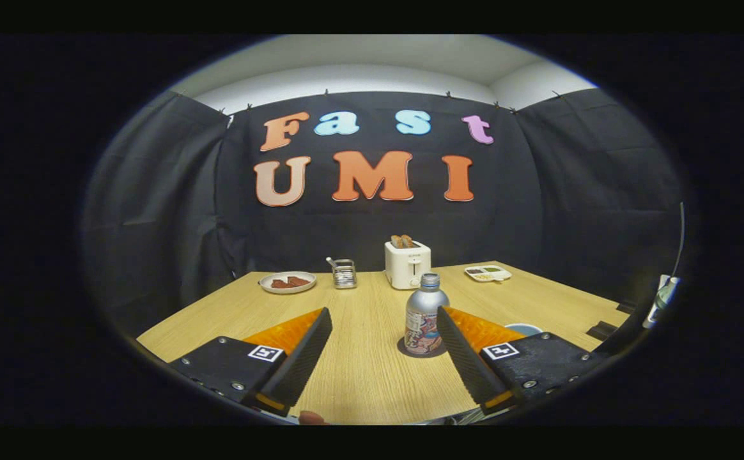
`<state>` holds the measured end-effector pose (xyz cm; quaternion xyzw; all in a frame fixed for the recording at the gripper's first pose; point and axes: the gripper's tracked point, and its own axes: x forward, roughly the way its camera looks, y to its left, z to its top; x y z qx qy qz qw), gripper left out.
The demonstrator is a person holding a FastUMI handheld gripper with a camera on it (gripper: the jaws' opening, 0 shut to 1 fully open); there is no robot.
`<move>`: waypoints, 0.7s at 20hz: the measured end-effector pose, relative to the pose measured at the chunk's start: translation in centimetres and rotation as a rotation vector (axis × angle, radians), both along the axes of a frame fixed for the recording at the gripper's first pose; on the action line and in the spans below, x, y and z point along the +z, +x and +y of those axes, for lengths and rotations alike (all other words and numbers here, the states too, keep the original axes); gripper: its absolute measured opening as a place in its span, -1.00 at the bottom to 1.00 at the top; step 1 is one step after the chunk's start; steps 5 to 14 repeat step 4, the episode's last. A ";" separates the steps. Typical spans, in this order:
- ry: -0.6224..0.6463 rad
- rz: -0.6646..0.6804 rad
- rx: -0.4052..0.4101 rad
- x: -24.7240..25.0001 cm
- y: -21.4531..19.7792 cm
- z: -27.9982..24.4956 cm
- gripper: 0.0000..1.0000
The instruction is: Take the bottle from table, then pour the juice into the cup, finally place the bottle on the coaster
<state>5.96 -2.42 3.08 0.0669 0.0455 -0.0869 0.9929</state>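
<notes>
Standing on the coaster [404, 351], bottle [426, 315]; tool [384, 319] apparently spread.

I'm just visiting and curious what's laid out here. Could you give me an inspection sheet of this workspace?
Surface: light wooden table, bare between the fingers.
Job's things: silver metal bottle with printed label upright on a dark round coaster; blue-rimmed cup partly hidden behind one finger.
Clutter: white toaster holding toast; white plate of brown food; small metal wire rack; white tray of food.
Gripper: handheld gripper open, bottle just ahead near one finger, untouched.
Cables: thin cable beside the table.
Surroundings: black cloth booth walls.
</notes>
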 end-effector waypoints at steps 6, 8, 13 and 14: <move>0.026 -0.016 0.008 0.6 -0.9 0.4 0.95; 0.026 -0.016 0.008 0.6 -0.9 0.4 0.95; 0.026 -0.016 0.008 0.6 -0.9 0.4 0.95; 0.026 -0.016 0.008 0.6 -0.9 0.4 0.95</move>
